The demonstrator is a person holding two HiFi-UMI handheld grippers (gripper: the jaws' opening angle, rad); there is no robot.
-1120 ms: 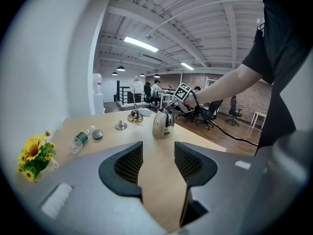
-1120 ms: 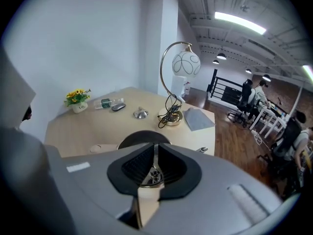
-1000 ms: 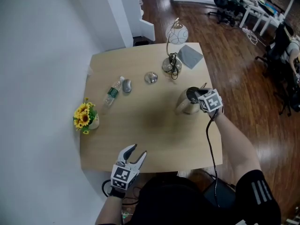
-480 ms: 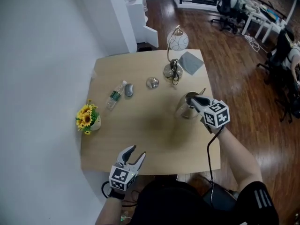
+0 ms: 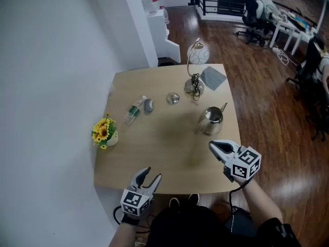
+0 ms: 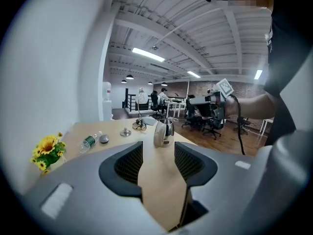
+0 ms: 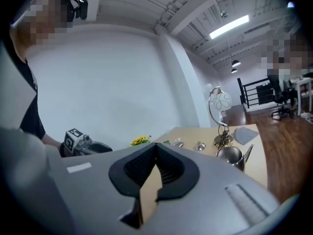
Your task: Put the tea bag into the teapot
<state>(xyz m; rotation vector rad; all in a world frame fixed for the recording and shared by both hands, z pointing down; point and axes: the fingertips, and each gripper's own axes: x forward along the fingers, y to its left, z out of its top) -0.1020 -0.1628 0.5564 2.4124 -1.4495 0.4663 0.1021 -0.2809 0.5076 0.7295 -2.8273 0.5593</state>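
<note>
Head view, table (image 5: 164, 138) mid-frame
- Teapot (image 5: 212, 118) stands upright, right of centre near the table's right edge, top open and spout to the upper right
- Small silvery lid (image 5: 172, 98) lies apart from it, to the upper left

Right gripper (image 5: 212, 146): lower right, near the pot but clear of it. Its own view shows the pads pressed together at the tips with nothing seen pinched.

Left gripper (image 5: 152, 172): bottom centre at the near table edge, jaws spread, only bare tabletop between them.

Tea bag: not found in any view, neither on the table nor in either gripper. It may lie inside the pot, but the opening is too small and dark to tell.

Step, as I judge it: either the drop is done or the bag is not yet fetched, and these views don't decide. The next move calls for a look into the pot. If the bag is there, little remains; if not, the bag must be found first.

Hard to make out: the small grey object beside the bottle (image 5: 134, 109)
</note>
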